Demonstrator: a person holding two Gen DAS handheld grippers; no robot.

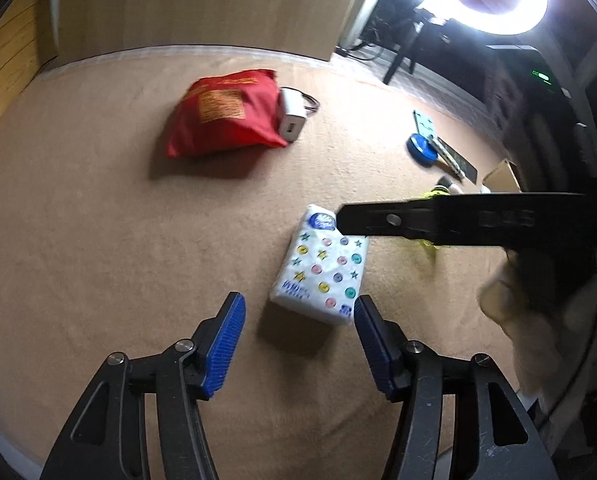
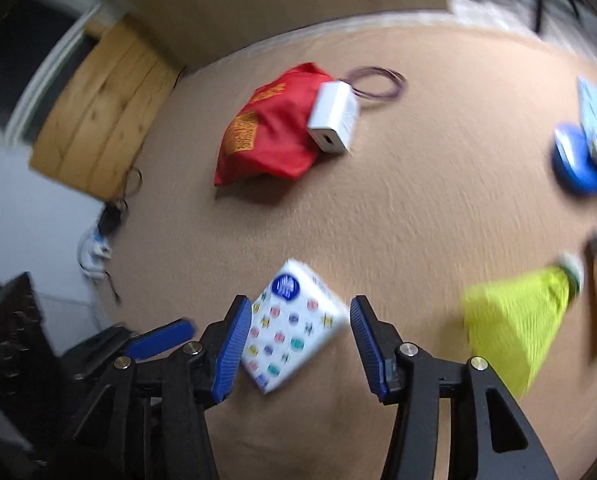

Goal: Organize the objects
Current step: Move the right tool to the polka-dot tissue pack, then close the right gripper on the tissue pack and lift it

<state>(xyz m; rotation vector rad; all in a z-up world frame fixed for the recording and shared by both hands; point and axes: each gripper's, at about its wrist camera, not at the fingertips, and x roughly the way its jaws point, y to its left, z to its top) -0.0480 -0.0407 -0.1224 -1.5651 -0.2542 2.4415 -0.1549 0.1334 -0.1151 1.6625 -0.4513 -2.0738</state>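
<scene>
Tissue pack (image 2: 294, 326): white, printed with coloured dots and stars, lying flat on the tan carpet (image 2: 418, 200), unheld. In the right wrist view it sits directly ahead of the right gripper (image 2: 296, 346), in line with the gap between the blue pads (image 2: 230, 350); the pack is turned diagonally, one corner pointing toward the left pad. We see no contact: fingers spread, nothing pinched. We cannot tell how far above the pack the pads hang.

In the left wrist view the left gripper (image 1: 298, 344) also stands spread and empty; the pack lies ahead and slightly right of its gap, long axis running away from the fingers, tilted a little. The right gripper's black finger crosses over the pack's far end there.

We judge the right hand nearer and better placed; a wrist roll would be needed to square the pads to the pack's sides.

Containers: a red fabric bag (image 2: 270, 132) lies closed farther off, a white charger (image 2: 334, 118) leaning on its edge, cable coiled behind. Contents not visible. A yellow mesh item (image 2: 514, 320) and a blue disc (image 2: 574, 164) lie off to the right.
</scene>
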